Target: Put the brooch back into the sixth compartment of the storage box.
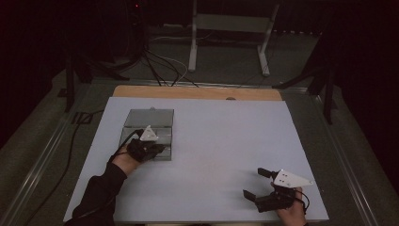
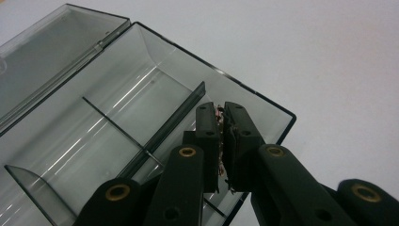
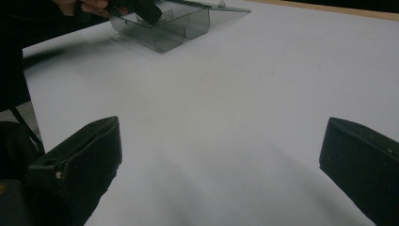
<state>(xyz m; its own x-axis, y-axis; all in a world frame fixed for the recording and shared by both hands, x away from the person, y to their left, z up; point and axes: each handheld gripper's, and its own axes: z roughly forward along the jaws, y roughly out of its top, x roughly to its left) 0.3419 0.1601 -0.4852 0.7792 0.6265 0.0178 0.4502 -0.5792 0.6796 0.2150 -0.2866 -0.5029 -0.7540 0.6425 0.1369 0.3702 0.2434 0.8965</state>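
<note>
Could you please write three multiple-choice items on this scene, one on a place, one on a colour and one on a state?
1. Where does the box stand on the table?
A. Left half
B. Right front corner
C. Dead centre

2. What colour is the box?
A. Bright red
B. Clear smoky grey
C. Solid white

3. How do the jaws of the right gripper stand?
A. Pressed together
B. Wide apart
C. Clamped on the box

Key: 1 A, the high view shows it on the left, where the left gripper works. 2 B, its dividers show through the walls. 3 B, bare table lies between the jaws in the right gripper view.
</note>
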